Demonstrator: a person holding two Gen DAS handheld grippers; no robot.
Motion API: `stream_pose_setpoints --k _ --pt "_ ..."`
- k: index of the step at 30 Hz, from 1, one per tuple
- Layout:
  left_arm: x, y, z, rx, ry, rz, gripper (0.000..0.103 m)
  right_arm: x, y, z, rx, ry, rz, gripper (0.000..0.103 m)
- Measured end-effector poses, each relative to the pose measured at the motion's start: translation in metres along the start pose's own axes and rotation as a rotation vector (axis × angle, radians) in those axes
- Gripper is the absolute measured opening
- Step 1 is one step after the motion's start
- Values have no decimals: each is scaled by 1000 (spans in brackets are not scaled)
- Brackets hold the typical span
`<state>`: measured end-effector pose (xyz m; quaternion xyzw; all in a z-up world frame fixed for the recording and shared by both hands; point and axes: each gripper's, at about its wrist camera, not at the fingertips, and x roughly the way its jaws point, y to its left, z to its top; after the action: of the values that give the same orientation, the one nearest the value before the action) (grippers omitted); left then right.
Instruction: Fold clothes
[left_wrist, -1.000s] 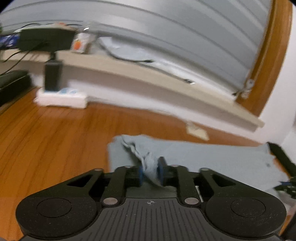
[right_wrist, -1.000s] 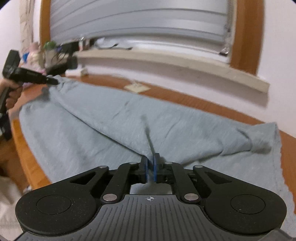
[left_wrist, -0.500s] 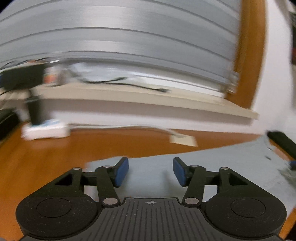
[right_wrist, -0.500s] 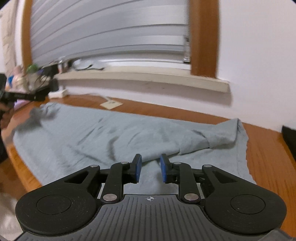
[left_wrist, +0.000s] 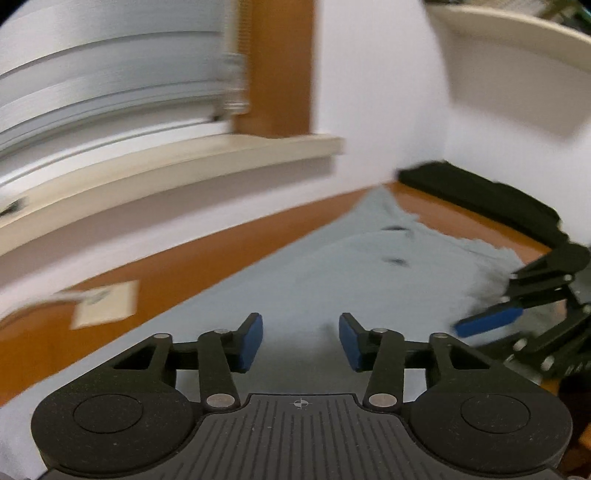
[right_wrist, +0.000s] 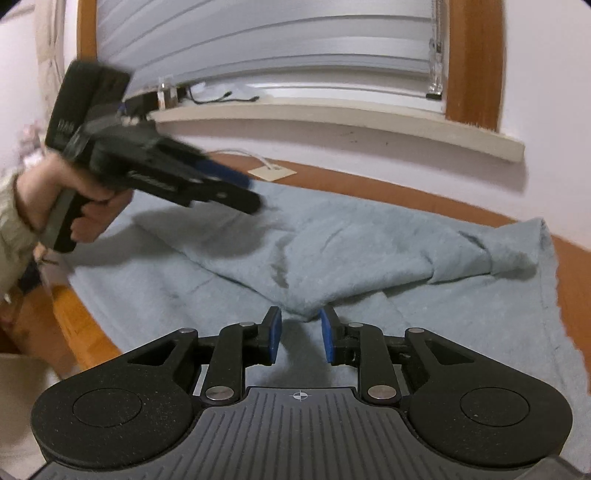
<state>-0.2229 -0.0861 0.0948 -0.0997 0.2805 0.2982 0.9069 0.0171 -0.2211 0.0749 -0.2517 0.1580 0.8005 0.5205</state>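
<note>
Both wrist fisheyes look forward and downward, close over the pale blue-grey fabric garment (left_wrist: 332, 280) (right_wrist: 369, 251), each view catching the opposite gripper.

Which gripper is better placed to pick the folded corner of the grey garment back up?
Right. The right gripper has the folded corner at its fingertips, jaws opening around it. The left gripper hovers over flat cloth, jaws closing on nothing.
</note>
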Motion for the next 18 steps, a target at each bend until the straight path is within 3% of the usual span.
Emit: stream_pose_setpoints --k 2,4,12,14,15,18 --pt "14 -16 10 26 22 -60 38 4 0 -1 -25 -1 -18 34" --pt "30 -33 19 61 56 -95 38 6 -1 -2 -21 -13 -40 36" --pt "73 -72 26 183 165 -101 42 6 -1 -9 16 -62 -35 26" --pt "78 -74 25 200 171 -94 10 5 0 -10 19 -74 -35 20" --pt "79 -74 25 202 164 -98 5 5 0 -10 21 -80 -36 20" --pt "70 -68 29 166 123 -117 3 5 0 -9 34 -104 -41 15"
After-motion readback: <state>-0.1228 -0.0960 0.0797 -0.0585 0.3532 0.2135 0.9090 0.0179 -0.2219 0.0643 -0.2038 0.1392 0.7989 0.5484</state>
